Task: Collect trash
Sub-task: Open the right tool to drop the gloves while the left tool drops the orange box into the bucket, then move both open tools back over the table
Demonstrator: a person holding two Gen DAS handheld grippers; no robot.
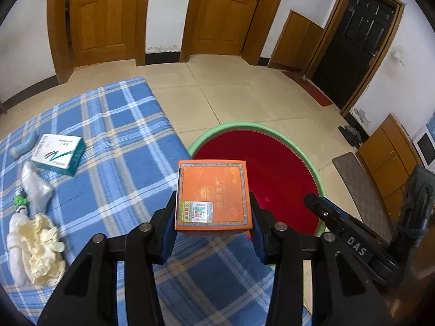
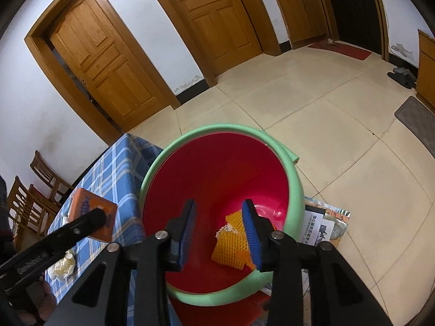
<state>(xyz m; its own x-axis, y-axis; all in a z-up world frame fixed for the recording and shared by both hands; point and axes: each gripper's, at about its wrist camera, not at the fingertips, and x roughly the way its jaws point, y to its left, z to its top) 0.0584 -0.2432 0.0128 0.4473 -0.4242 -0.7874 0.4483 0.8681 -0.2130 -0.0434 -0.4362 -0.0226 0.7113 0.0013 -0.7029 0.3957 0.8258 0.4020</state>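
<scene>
My left gripper [image 1: 213, 212] is shut on an orange box [image 1: 213, 195] and holds it above the edge of the blue plaid table [image 1: 114, 125], next to the bin. The bin [image 1: 272, 179] is red inside with a green rim [image 2: 295, 179] and stands on the floor beside the table. My right gripper [image 2: 220, 228] is open and empty above the bin's mouth. Orange foam netting [image 2: 231, 247] and a bit of white paper lie at the bin's bottom. In the right wrist view the orange box [image 2: 93, 212] and the left gripper's finger show at left.
On the table lie a white and green box [image 1: 58, 153], a clear plastic bag [image 1: 35, 187], crumpled yellowish tissue [image 1: 43, 250], a white roll [image 1: 16, 244] and a pale blue piece [image 1: 24, 145]. Papers [image 2: 323, 225] lie on the floor by the bin. Wooden chairs [image 2: 30, 203] stand at left.
</scene>
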